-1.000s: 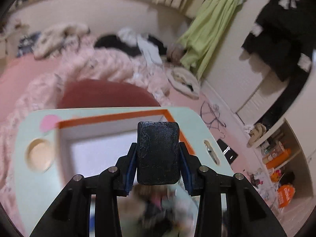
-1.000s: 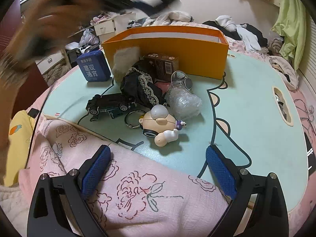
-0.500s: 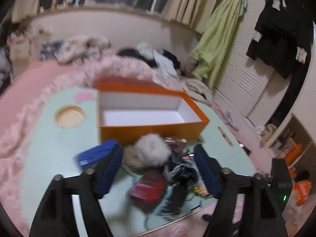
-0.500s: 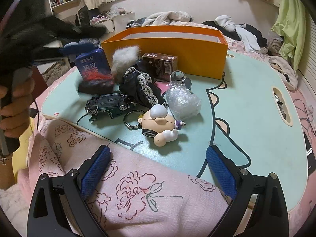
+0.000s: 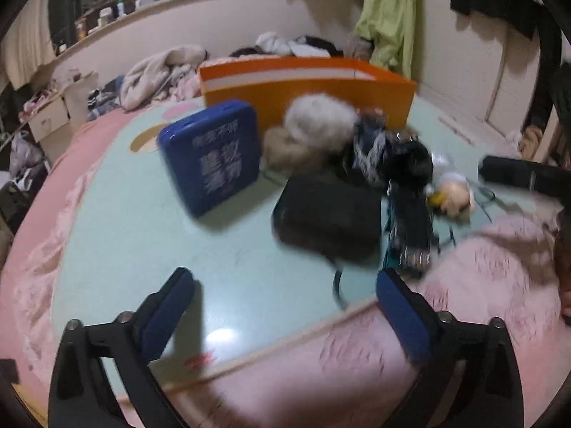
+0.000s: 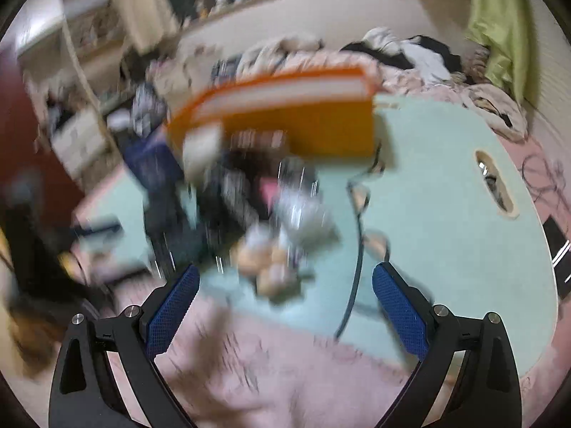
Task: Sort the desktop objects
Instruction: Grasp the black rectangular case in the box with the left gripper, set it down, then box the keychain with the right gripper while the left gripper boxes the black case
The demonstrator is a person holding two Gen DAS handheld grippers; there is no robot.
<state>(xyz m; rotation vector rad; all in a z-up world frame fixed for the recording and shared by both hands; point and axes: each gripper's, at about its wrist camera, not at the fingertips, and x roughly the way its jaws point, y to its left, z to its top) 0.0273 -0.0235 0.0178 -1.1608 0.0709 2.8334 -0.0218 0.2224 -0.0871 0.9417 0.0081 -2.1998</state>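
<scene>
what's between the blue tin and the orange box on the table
Nothing. In the left wrist view, the blue tin stands just in front of the orange box, only bare table between them; the white fluffy ball sits beside the tin.

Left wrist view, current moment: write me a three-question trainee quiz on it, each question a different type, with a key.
1. True or false: the left gripper is shut on the black case.
2. Multiple choice: what stands directly behind the white fluffy ball?
A. the orange box
B. a glass bottle
C. a laptop
3. Fill in: the blue tin is on the ______ side of the black case in this view.

Key:
1. False; its jaws are spread wide with nothing between them, short of the case.
2. A.
3. Left.
</scene>
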